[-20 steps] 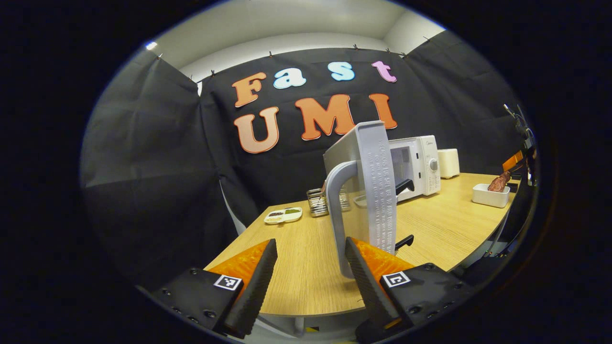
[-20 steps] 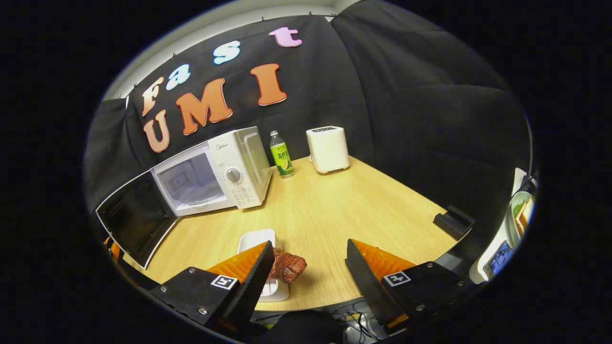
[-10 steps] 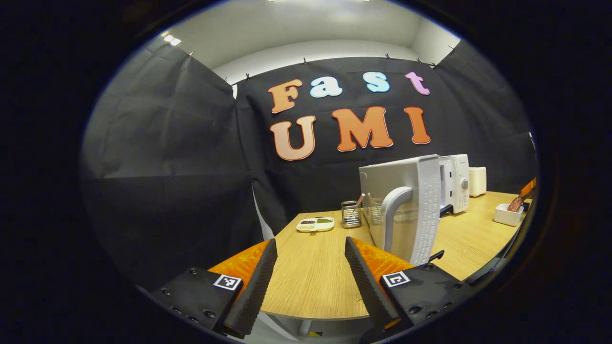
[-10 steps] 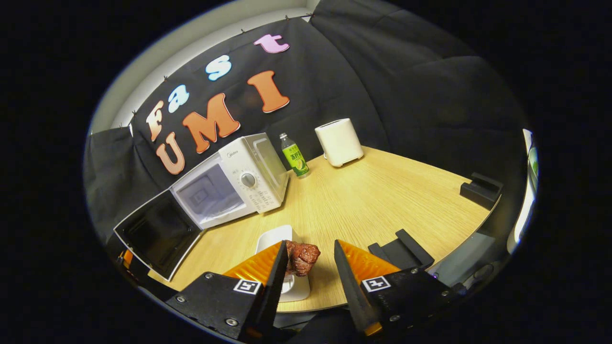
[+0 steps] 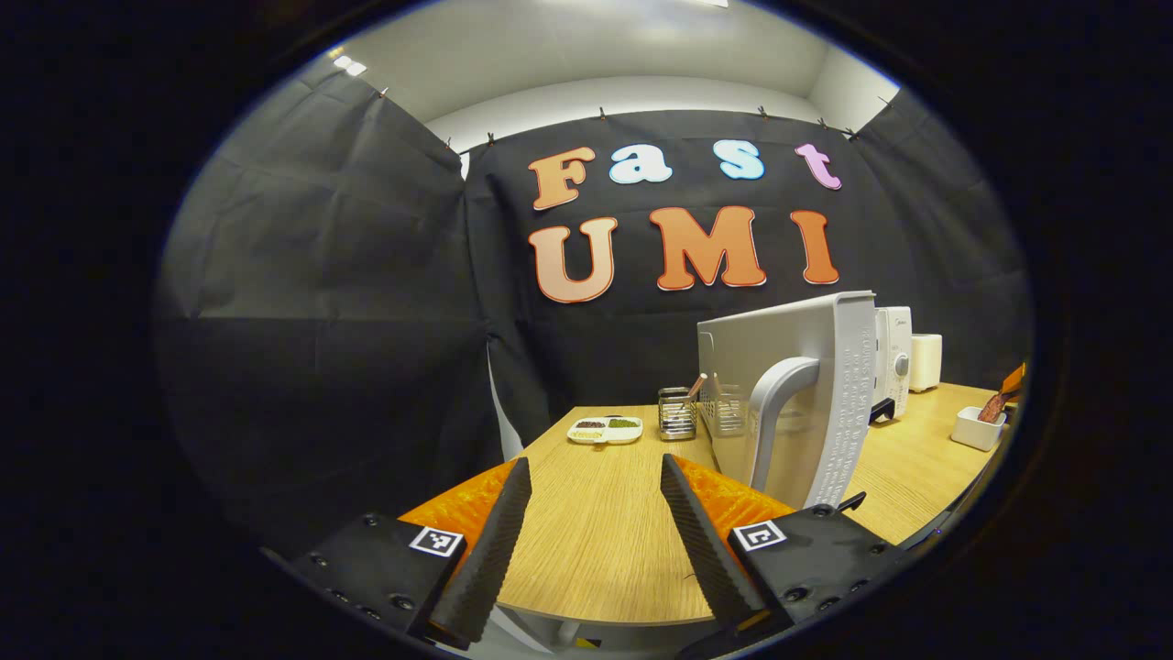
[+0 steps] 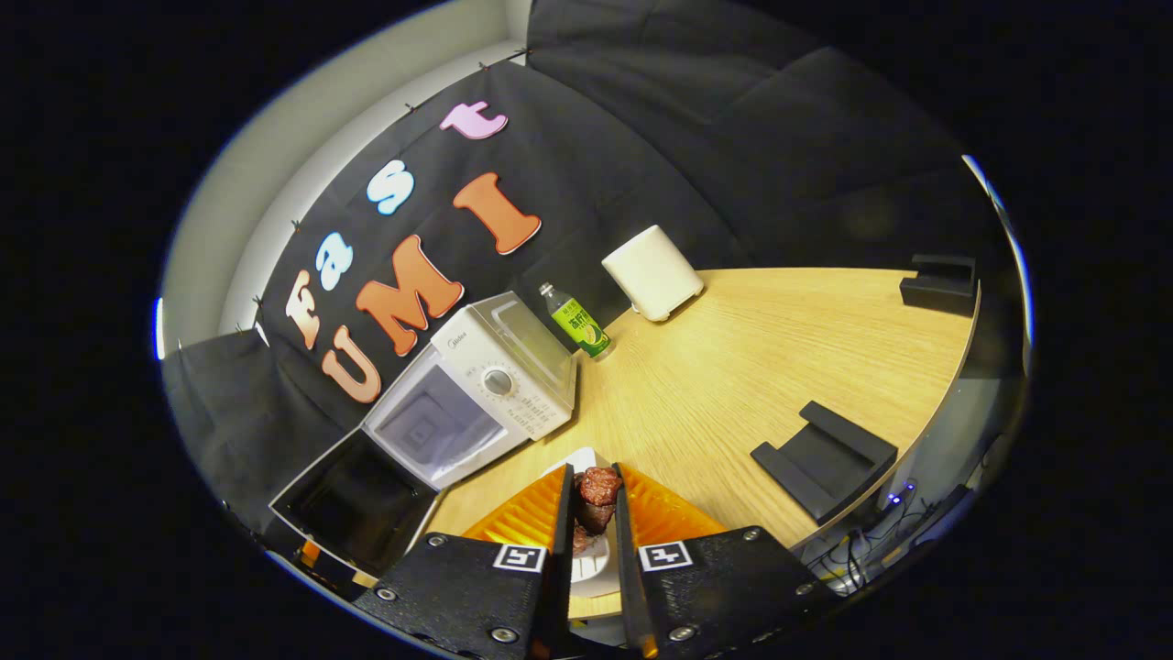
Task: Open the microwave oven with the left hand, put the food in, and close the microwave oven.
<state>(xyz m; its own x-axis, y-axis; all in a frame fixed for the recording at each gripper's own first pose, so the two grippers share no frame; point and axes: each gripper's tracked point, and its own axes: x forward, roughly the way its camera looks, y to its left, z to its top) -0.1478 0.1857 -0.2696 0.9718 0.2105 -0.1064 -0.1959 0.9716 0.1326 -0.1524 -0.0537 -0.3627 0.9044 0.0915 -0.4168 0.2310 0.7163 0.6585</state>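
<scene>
The food (image 6: 598, 484), a dark red, lumpy piece of meat, sits over a small white dish (image 6: 586, 559) at the near edge of the tabletop (image 6: 733, 367). The right gripper (image 6: 593, 527) has its two fingers clenched on the piece from either side, low on its body. The piece looks soft, irregular and possibly greasy, so it will likely deform under pressure and may slip; grasp it across its thickest part with moderate force and carry it level. It appears light. Whether it has cleared the dish cannot be told from the right gripper view.

The microwave oven (image 6: 476, 390) stands toward the back left corner of the tabletop with its cavity exposed. Its door (image 5: 797, 394) is swung fully open, and the door handle (image 5: 774, 412) faces the left gripper view. The left gripper (image 5: 591, 522) is released, fingers spread and grasping nothing, near the front edge and just beside the door.

A green-labelled bottle (image 6: 575, 321) and a white toaster (image 6: 652, 272) stand behind the oven along the back edge.
</scene>
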